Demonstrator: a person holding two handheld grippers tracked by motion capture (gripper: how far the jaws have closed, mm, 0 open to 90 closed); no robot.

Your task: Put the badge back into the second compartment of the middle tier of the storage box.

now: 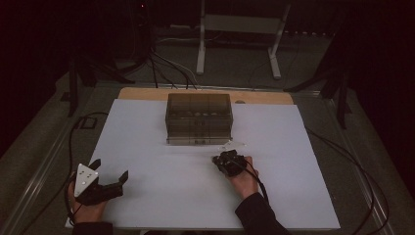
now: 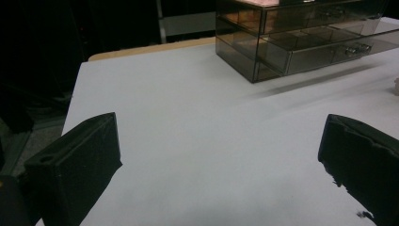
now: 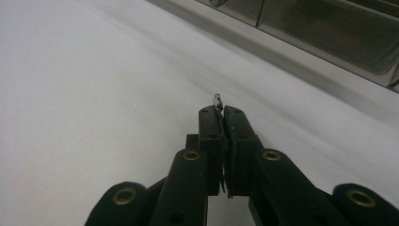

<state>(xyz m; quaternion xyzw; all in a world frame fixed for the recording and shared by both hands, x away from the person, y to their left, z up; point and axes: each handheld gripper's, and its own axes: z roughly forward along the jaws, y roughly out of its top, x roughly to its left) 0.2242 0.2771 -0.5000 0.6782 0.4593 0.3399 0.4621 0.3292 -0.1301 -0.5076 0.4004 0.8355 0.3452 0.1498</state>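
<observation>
A smoky see-through drawer box (image 1: 198,119) stands at the middle back of the white table top (image 1: 161,196). Just in front of its right half, my right gripper (image 1: 221,159) rests low over the table. In the right gripper view its jaws are pressed together (image 3: 221,110) on a tiny silvery thing (image 3: 217,99) that pokes out at the tips; what it is cannot be made out. The box's lower drawers (image 3: 329,28) lie close ahead. My left gripper (image 1: 110,169) sits at the near left corner, jaws wide apart (image 2: 219,141) with bare table between them.
The drawer box (image 2: 291,37) shows several drawers with small knobs. A strip of wooden board (image 1: 147,93) edges the table's far side. Cables run over the floor on both sides, and a white stand (image 1: 240,29) is behind the table.
</observation>
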